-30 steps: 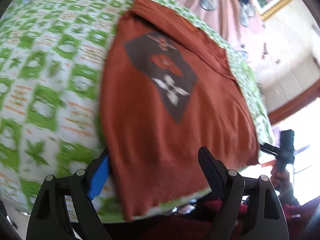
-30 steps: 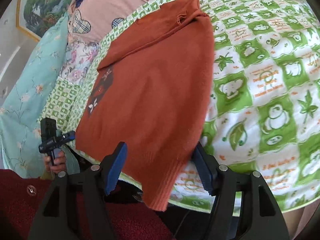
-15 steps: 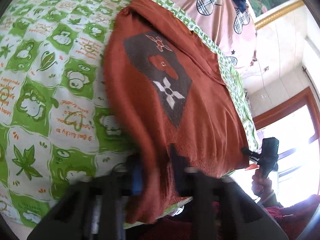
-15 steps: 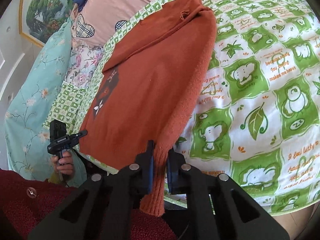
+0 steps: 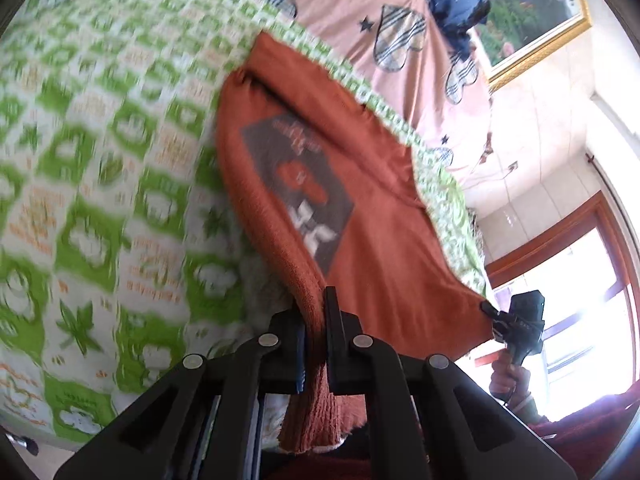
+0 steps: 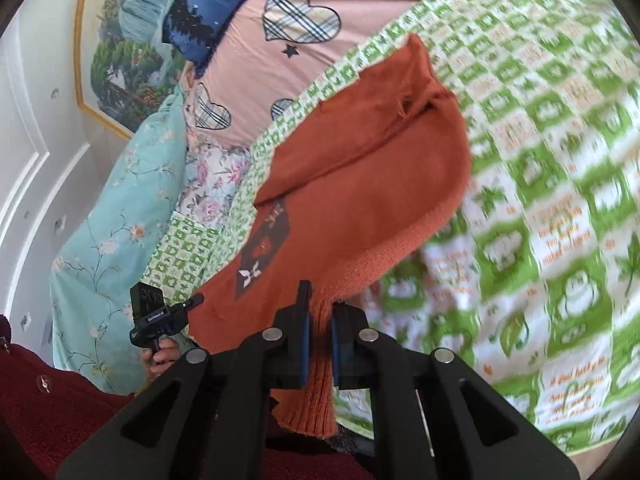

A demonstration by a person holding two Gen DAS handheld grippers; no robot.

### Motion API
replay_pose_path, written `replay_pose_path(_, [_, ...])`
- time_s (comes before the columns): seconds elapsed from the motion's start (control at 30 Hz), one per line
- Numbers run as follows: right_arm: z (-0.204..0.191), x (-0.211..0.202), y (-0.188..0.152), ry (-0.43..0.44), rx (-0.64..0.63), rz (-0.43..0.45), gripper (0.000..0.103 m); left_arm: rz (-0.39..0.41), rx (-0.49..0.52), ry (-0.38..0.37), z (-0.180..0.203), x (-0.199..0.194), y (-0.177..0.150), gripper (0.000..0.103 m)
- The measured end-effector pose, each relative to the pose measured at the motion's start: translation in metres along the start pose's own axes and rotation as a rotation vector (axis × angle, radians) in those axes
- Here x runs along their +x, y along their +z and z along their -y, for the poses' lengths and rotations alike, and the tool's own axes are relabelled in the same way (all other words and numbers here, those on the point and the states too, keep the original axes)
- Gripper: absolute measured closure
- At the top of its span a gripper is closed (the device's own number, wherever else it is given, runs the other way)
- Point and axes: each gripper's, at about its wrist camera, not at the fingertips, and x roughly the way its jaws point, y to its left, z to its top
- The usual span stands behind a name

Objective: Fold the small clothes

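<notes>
An orange knitted sweater (image 5: 384, 216) with a dark diamond patch lies on a green and white patterned bedspread (image 5: 100, 200). My left gripper (image 5: 316, 312) is shut on one corner of its ribbed hem, which hangs below the jaws. My right gripper (image 6: 320, 312) is shut on the other hem corner of the sweater (image 6: 352, 184). Both corners are lifted off the bed, and the near edge of the sweater is raised between them. Each view shows the other gripper (image 5: 516, 324) (image 6: 160, 316) held in a hand at the far hem corner.
A pink quilt with plaid hearts (image 6: 280, 40) and a navy cloth (image 6: 208, 8) lie beyond the sweater. A light blue floral cover (image 6: 112, 216) hangs at the bed's side. A framed landscape picture (image 5: 532, 12) and a window (image 5: 580, 312) are behind. A dark red sleeve (image 6: 60, 400) is near.
Both grippers went from open around the hem corners to shut on them. They have since risen, lifting the near hem off the bedspread.
</notes>
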Motion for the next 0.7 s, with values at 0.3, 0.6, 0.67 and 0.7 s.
replay_pose_path(0.3, [-0.022,-0.001,0.085,-0.029,-0.102,0.139,0.094,0.189,0.056,0.006,0.041,-0.011,0.063,0.098])
replay_pose_path(0.6, [-0.001,0.053,0.192,-0.138,-0.144,0.198,0.094,0.308,0.105,0.091,0.062,0.026,0.178,0.098])
replay_pose_path(0.67, [0.014,0.072,0.214,-0.186,-0.121,0.193,0.094,0.312,0.100,0.121,0.058,0.045,0.206,0.098])
replay_pose_path(0.7, [0.020,0.079,0.222,-0.209,-0.114,0.188,0.094,0.308,0.096,0.132,0.056,0.055,0.216,0.098])
